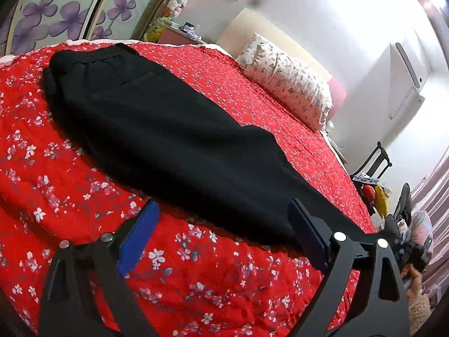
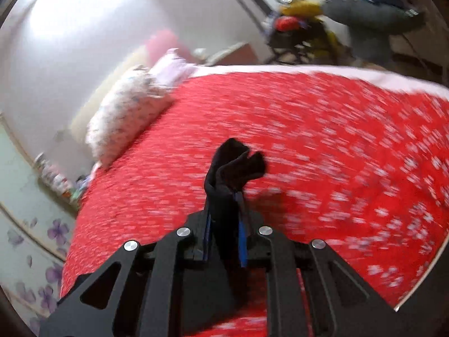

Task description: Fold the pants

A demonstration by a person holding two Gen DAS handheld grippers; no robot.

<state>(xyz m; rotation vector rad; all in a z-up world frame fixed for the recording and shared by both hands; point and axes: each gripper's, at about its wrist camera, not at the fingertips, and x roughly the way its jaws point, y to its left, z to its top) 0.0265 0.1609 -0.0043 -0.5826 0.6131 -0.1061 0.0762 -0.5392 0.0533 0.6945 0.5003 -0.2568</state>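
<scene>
**Pants laid lengthwise on the bed, one end gripped and lifted for the next fold**

A pair of black pants (image 1: pixel 157 129) lies stretched across a bed covered with a red bedspread (image 1: pixel 70 196) printed with small white flowers. In the left wrist view the waistband sits at the far end, and the legs, apparently stacked one on the other, run toward the camera and off to the near right. A floral pillow (image 1: pixel 291 84) rests against the headboard, well apart from the pants.

The left tongs (image 1: pixel 221 227) are wide open and hold nothing — they hang just above the bedspread, the near edge of the pant leg showing between the two blue pads, one pad over bare bedspread and the other at the cloth's edge.

The right tongs (image 2: pixel 224 210) are closed tight on a bunch of black fabric (image 2: pixel 235 163), which pokes up past the pads. This looks like the hem end of the pants, raised off the bed. The right wrist view is smeared with motion blur, so the hand is likely moving.

Judged from this, the lengthwise fold is done and the crosswise fold is in hand. The next move likely calls for carrying the gripped end toward the waistband — with the left tongs either pinning the middle as a crease line or taking hold of the hem's other corner, so the cloth lands flat.
</scene>
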